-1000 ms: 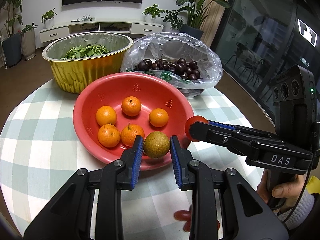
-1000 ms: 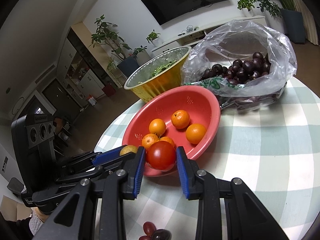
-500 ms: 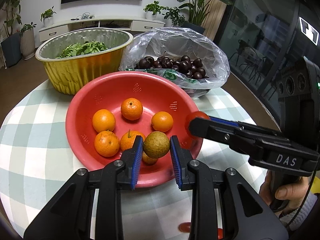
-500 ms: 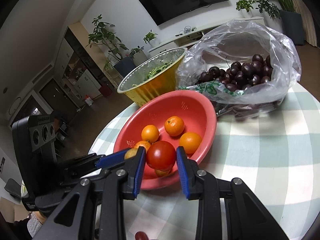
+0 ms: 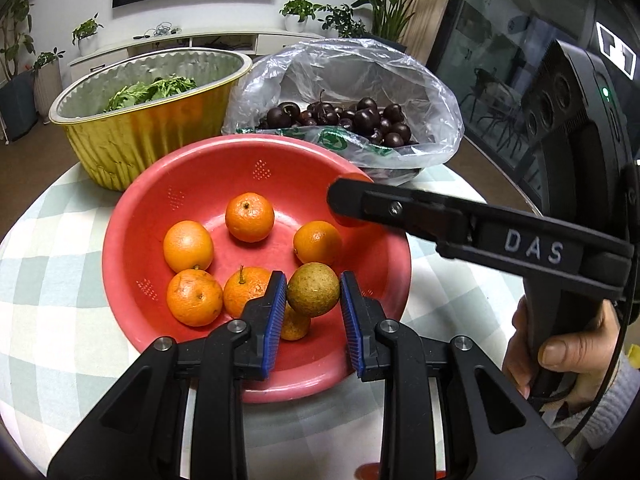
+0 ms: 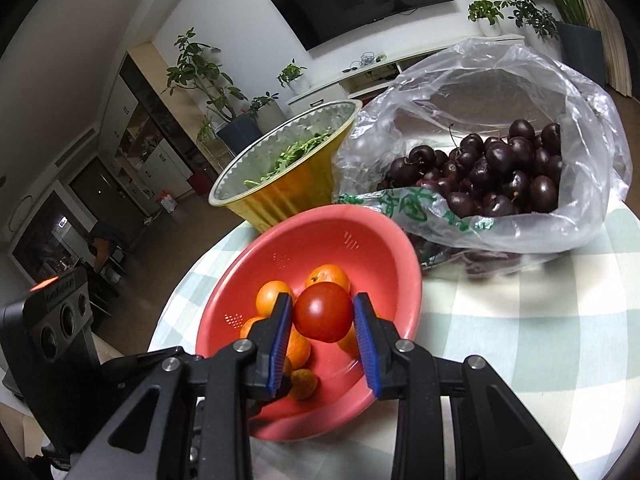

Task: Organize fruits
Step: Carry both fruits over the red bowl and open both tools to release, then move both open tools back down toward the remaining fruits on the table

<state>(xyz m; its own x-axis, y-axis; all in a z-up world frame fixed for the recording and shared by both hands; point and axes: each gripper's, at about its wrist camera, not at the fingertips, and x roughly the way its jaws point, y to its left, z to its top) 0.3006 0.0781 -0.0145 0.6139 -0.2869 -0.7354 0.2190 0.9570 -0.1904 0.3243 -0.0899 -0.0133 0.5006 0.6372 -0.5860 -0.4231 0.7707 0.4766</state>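
our left tool [image 5: 313,296] grips a brown-green fruit [image 5: 313,289] and our right tool [image 6: 323,317] a tomato [image 6: 323,312], both over the red bowl [image 5: 208,184]. we should lower them before releasing, clear of the oranges [image 5: 249,217].

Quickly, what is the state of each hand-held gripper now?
Left hand-held gripper: closed on a brownish-green fruit.
Right hand-held gripper: closed on a tomato.

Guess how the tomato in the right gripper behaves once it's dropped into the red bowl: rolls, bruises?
The tomato looks round and glossy, so it will probably roll down the red bowl toward the oranges. Its skin looks thin; a hard squeeze from the right gripper could bruise it.
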